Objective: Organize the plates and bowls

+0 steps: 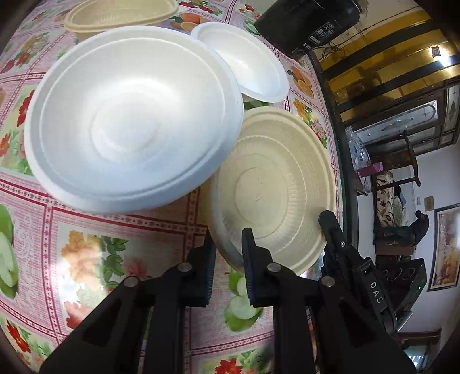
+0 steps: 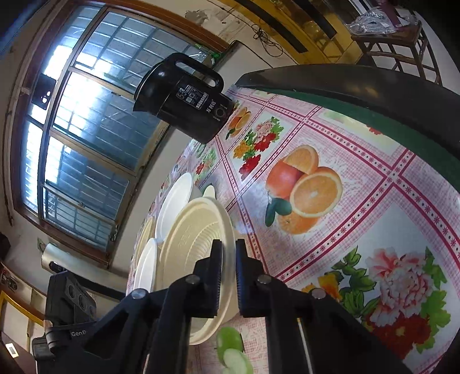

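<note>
- Nearest the left wrist camera, the left gripper (image 1: 227, 244) straddles the near rim of a cream ribbed bowl (image 1: 276, 187): 1 finger outside the wall, 1 inside. A gap shows between pads and rim, so the jaws look part-open, not yet clamped.
- At the far side of the same bowl, the right gripper (image 2: 228, 253) has its 2 fingers either side of the rim. From the right wrist view the jaws look closed on it, though contact cannot be confirmed.
- The bowl sits on the floral tablecloth (image 1: 120, 247), near the table's dark edge (image 1: 349, 172), its rim tucked just under the large white bowl (image 1: 132, 126).
- Judged from this, the step in hand is lifting the cream bowl to stack it. Doing it well likely means pinching the thin rim squarely, raising both sides level, and clearing the white bowl's overlapping lip before moving across.
- Beyond, a smaller white plate (image 1: 247, 60) lies partly under the large white bowl's far edge.
- Farther back, a second cream bowl (image 1: 120, 14) sits at the frame's top.
- Count: 2 cream bowls, 1 large white bowl and 1 white plate in the left view.
- Farthest, 1 black kettle (image 1: 307, 23) stands on the table.
</note>
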